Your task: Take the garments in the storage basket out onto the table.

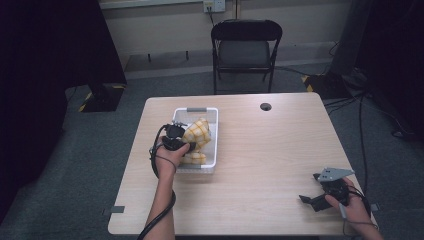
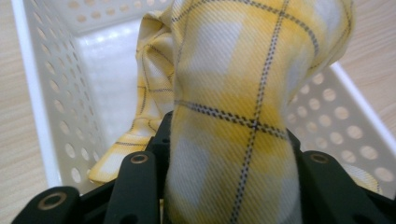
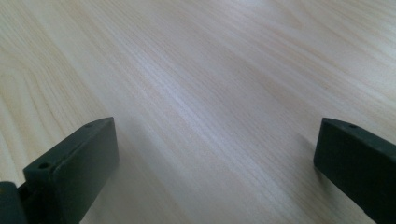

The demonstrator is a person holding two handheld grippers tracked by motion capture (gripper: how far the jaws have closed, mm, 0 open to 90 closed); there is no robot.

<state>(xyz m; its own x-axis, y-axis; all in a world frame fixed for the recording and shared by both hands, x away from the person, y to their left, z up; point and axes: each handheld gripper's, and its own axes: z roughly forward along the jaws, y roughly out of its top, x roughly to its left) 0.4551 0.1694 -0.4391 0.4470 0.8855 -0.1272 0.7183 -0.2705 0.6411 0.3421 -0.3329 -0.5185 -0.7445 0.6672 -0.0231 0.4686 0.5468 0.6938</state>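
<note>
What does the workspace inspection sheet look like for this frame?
Surface: pale wood table, round cable hole near the far edge.
Job's things: yellow checked cloth partly lifted from the white perforated basket.
Clutter: nothing seen.
Grippers: left gripper shut on the cloth; right gripper open above bare table.
Cables: black cable along the left forearm; more on the floor at right.
Surroundings: black folding chair, wall socket, grey carpet.
</note>
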